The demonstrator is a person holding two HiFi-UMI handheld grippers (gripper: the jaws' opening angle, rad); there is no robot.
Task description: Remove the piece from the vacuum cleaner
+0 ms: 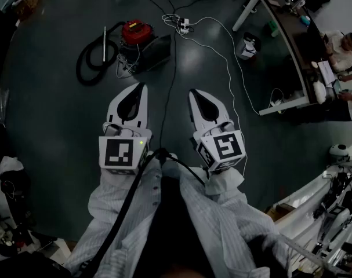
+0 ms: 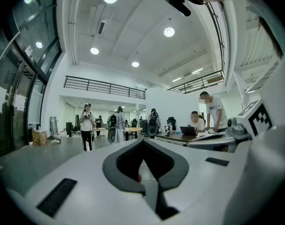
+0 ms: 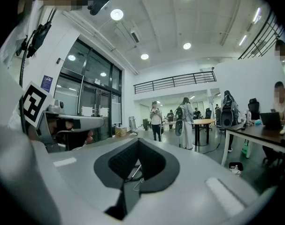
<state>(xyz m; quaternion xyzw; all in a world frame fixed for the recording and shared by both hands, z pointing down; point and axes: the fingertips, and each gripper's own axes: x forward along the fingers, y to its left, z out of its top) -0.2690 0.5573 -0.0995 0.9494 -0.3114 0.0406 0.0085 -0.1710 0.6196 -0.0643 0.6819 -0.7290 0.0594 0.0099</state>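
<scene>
Both claws were fully closed and empty: left gripper [image 1: 141, 91] had its jaws together with nothing between them, same for right gripper [image 1: 195, 95]. Both gripper views agreed, pads meeting at the tip, left [image 2: 143, 142] and right [image 3: 138, 140], with only open room beyond. We held both out in front at about waist height, side by side, touching nothing

The vacuum cleaner [image 1: 136, 32] sat on the floor well ahead of us and slightly left: red canister, black hose [image 1: 89, 62] looped to its left, grey wand [image 1: 104, 39] beside it. We couldn't tell from here which piece comes off. Task not started, in our judgement; we'd still have to walk up to it

Risks as we saw them:
- a black cable [image 1: 174, 57] ran along the floor straight up our path, and a white cable [image 1: 233, 68] led off from the power strip [image 1: 181, 23] by the canister, so a foot or a claw could snag on either
- jaws have to open before we reach in, or we'd just shove the canister
- pulling a piece one-handed would likely drag the whole canister, so one claw should brace the body
- the hose loop could catch a jaw on the way in
</scene>
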